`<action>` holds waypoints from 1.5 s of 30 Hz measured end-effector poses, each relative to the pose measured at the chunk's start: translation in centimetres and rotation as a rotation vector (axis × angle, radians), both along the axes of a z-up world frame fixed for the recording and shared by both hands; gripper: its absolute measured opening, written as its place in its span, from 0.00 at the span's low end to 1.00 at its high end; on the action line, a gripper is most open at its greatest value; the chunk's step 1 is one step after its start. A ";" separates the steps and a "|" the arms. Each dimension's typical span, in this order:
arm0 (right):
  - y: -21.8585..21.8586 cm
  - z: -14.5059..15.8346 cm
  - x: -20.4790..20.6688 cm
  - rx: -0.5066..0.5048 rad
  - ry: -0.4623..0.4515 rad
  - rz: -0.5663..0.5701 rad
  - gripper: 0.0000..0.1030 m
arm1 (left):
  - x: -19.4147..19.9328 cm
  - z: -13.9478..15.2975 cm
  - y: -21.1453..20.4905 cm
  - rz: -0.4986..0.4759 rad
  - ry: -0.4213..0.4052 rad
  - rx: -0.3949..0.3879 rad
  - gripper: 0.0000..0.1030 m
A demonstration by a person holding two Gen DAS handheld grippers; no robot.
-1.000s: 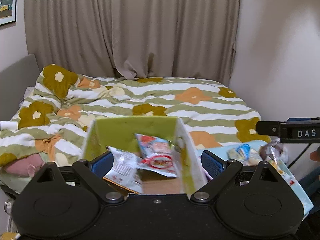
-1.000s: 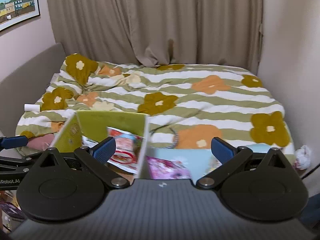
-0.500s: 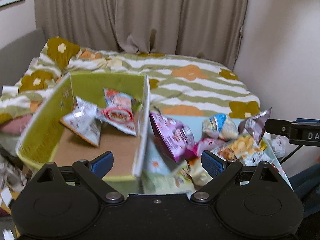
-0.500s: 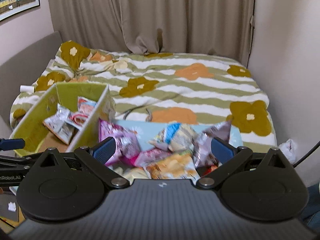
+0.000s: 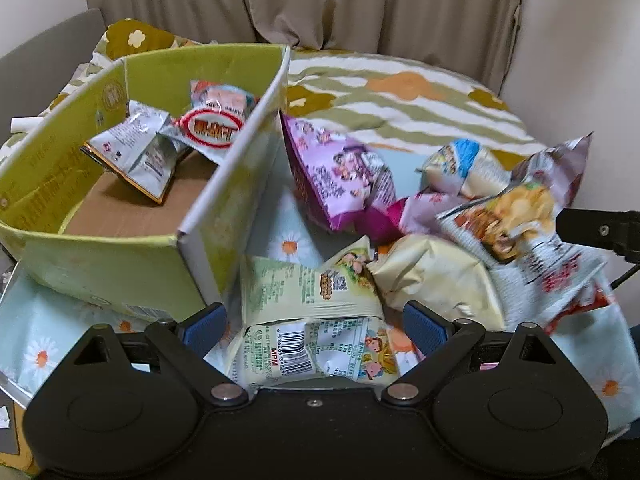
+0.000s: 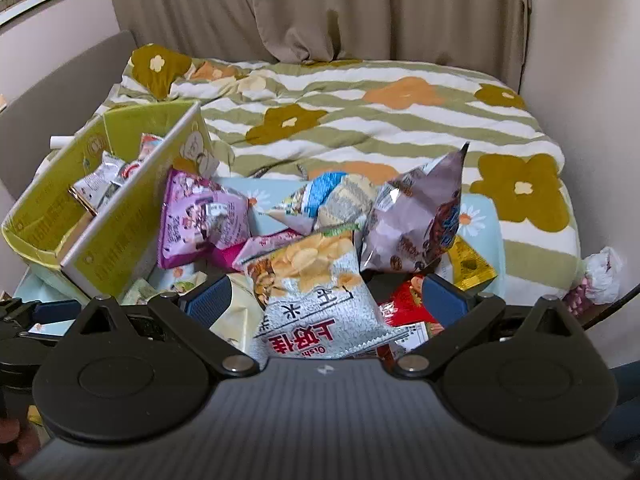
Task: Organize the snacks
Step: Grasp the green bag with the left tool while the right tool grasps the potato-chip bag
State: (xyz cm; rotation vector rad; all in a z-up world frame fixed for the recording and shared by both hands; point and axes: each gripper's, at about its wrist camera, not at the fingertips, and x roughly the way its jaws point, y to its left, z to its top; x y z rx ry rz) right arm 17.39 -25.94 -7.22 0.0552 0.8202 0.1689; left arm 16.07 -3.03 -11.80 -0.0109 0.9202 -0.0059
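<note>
Green box at left, two packets inside; snack bags heaped beside it. Both grippers, left and right, spread wide over the heap, gripping nothing.

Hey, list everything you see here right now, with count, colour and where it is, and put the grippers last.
green cardboard box: one, lime green outside, brown floor, left on the daisy cloth.
packets in the box: at least two, silver-white and red-white, leaning at its far end.
purple bag: one, pink-purple, just right of the box.
blue-and-cream bag: one, behind the pile.
mauve foil bag: one, upright at the right.
chip bag: one, white with golden chips, front centre.
pale green packets: two, front of the pile.
red packet: one, partly buried.
yellow packet: one, right edge.
daisy cloth: one, light blue, under everything.
bed quilt: one, green-white stripes with flowers, behind.
curtain: beige, back wall.
left gripper: open, above the pale green packets.
right gripper: open, above the chip bag.
</note>
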 end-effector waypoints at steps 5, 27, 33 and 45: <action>0.3 -1.5 0.8 -0.011 0.012 0.028 1.00 | 1.2 -2.2 -1.1 -0.006 0.033 0.066 0.94; 1.6 -4.2 3.1 -0.056 0.041 0.093 1.00 | 2.7 -3.7 -1.5 -0.032 0.064 0.124 0.79; 2.1 -4.8 3.4 -0.062 0.052 0.101 1.00 | 2.1 -3.2 -1.2 -0.025 0.062 0.111 0.78; 2.5 -5.0 3.2 -0.077 0.052 0.133 0.87 | 0.5 -1.4 -0.9 -0.020 0.034 0.100 0.78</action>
